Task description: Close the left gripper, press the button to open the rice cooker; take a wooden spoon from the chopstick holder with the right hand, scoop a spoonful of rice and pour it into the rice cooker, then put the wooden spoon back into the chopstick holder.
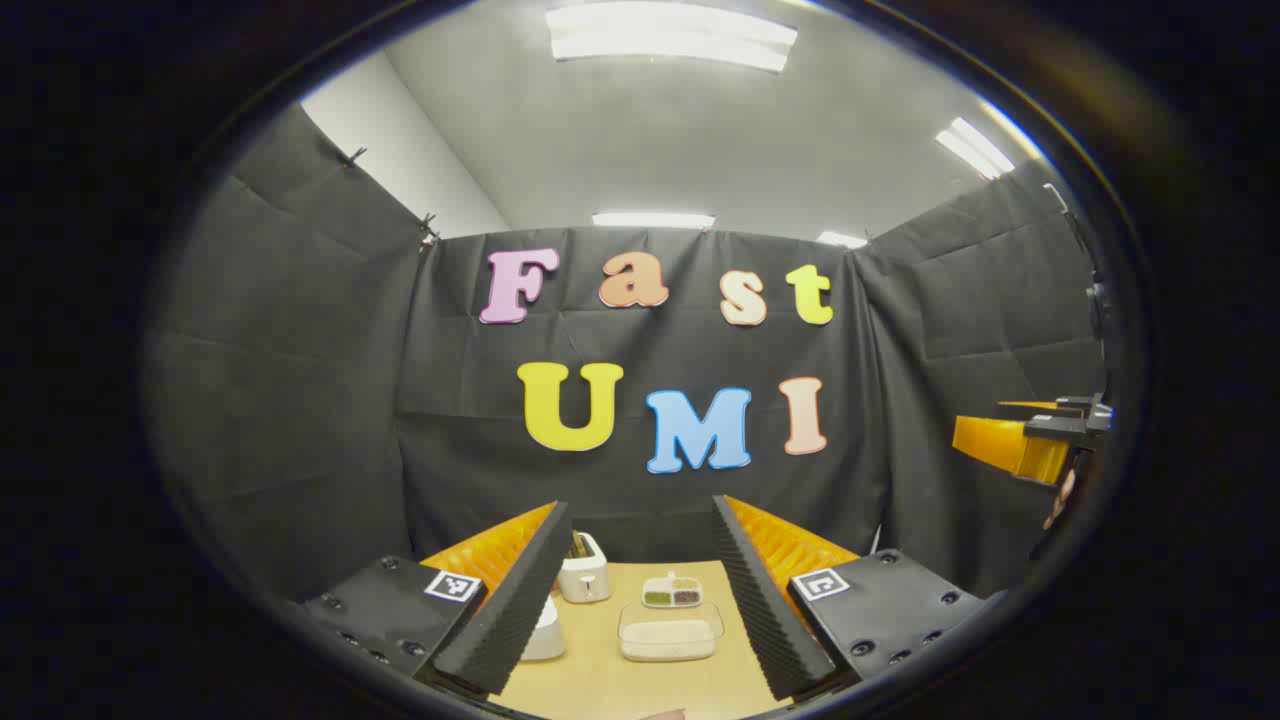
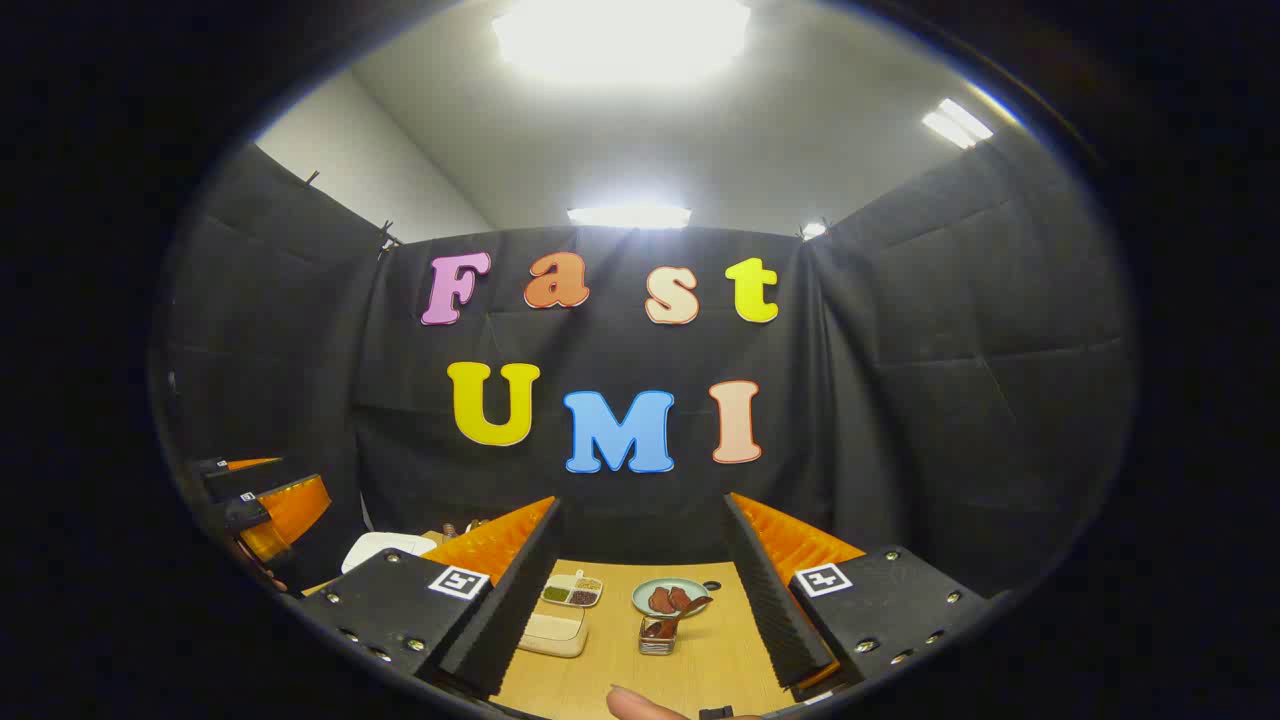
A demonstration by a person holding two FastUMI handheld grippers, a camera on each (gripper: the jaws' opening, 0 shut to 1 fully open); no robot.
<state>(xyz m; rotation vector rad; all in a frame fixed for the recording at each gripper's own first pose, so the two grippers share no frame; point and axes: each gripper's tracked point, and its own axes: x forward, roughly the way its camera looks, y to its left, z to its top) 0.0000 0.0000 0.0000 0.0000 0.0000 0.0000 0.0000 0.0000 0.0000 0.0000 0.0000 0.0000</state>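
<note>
Both grippers hang high above the counter (image 1: 600, 680) with nothing held, so the task looks to be at its very start: the lid-opening press has not been made. In the left gripper view the left gripper (image 1: 640, 600) has its fingers spread wide, low in the frame, and between them lie a clear tub of rice (image 1: 670, 635), a small divided dish (image 1: 672, 592) just behind it, and a white holder (image 1: 584, 568) with dark utensils standing in it, which I take to be the chopstick holder. The rice cooker (image 1: 545, 635) is a rounded white body at the lower left, half hidden behind the left finger; its button cannot be made out. In the right gripper view the right gripper (image 2: 640, 590) is likewise wide apart and empty, framing a green plate (image 2: 672, 597), a small glass container (image 2: 656, 636) with a spoon-like thing in it, and the tub's corner at lower left; a fingertip (image 2: 640, 703) intrudes at the bottom edge. The other gripper sits at the far edge of each view. The first move, as I judge it, calls for the left fingers to be brought together, then lowered onto the cooker's release button, which must first be found from a lower angle.
</note>
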